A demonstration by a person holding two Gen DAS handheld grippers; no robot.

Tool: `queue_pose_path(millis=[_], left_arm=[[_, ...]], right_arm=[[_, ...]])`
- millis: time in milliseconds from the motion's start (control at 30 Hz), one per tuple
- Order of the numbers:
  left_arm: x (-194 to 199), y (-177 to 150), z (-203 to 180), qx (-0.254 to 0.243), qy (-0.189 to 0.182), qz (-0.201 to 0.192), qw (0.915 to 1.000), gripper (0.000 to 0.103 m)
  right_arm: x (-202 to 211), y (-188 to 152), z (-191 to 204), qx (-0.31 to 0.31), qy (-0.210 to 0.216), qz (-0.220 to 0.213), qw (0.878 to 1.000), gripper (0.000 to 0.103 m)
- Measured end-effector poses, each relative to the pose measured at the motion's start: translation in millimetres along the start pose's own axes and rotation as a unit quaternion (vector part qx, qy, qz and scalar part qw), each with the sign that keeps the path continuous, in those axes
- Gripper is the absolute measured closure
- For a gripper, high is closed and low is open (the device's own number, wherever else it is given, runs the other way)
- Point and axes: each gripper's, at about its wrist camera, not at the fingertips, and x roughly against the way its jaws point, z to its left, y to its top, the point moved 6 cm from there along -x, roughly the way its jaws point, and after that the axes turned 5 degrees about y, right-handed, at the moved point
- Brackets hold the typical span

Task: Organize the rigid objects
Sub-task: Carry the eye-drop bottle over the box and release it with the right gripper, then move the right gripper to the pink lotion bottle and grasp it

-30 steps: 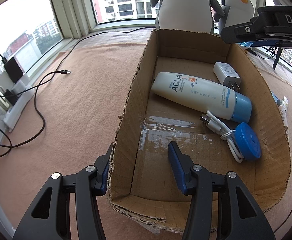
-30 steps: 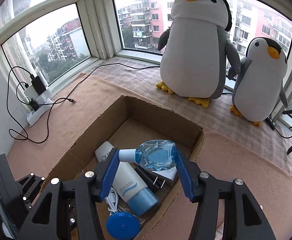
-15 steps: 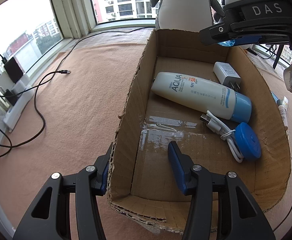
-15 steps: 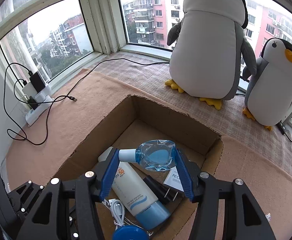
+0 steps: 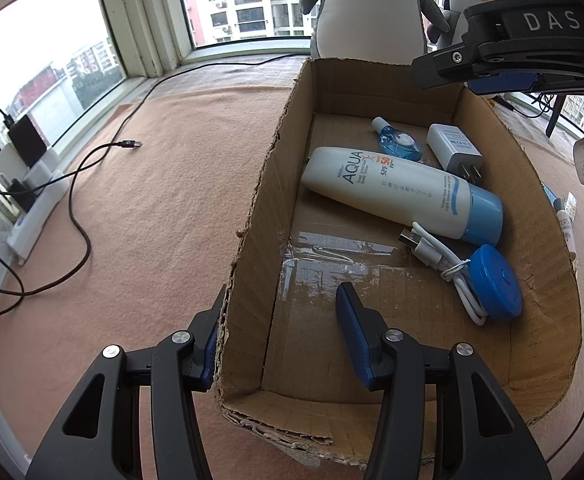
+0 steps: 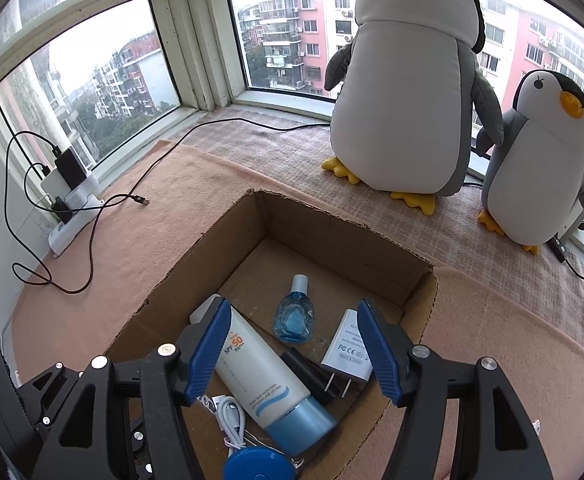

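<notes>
An open cardboard box [image 5: 252, 216] [image 6: 196, 256] sits on the tan carpet. Inside lie a small blue bottle [image 5: 398, 145] [image 6: 294, 318], a white sunscreen tube [image 5: 396, 190] [image 6: 260, 376], a white charger plug [image 5: 452, 152] [image 6: 348, 346], a white USB cable [image 5: 440, 256] and a round blue case [image 5: 496, 284]. My left gripper [image 5: 278, 320] is open and straddles the box's near-left wall, one finger outside, one inside. My right gripper [image 6: 294, 344] is open and empty, above the box's far end; it also shows in the left wrist view [image 5: 504, 80].
Two plush penguins [image 6: 408, 80] [image 6: 540, 152] stand by the window behind the box. A black cable [image 5: 72, 184] and a power strip with chargers [image 5: 24, 184] lie left on the carpet. Small tubes [image 5: 564, 216] lie right of the box.
My right gripper opened and let go of the small blue bottle, which now lies on the box floor at the far end. The left gripper has not moved.
</notes>
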Motion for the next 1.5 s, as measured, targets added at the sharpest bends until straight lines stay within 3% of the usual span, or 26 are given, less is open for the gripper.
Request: queue_pose_path(millis=[267,733,867,1300,1500], left_arm=[[0.2,-0.1,-0.1,0.0,0.0,0.0,1.0,0.053],[0.0,0.4,-0.1,0.0,0.0,0.0,1.0,0.053],[0.0,0.4,0.0,0.0,0.0,0.0,1.0,0.053],[0.1,0.3,0.1,0.001,0.0,0.0,1.0,0.053],[0.1,0.2,0.2,0.001,0.0,0.0,1.0,0.053]], right_arm=[[28.1,-22.8,-29.0,-0.033,-0.008,-0.002,0.999,0.041],[89.1,-103.5,-118.1,-0.133,-0.061,0.002,0.989,0.041],[86.3,-122.3,-128.3,-0.163,-0.048,0.013,0.985,0.041],[50.0,-146.4,-126.3,-0.192,-0.016,0.058,0.98,0.067],[42.0,-145.7,-131.3,-0.201,-0.016,0.065,0.977,0.069]])
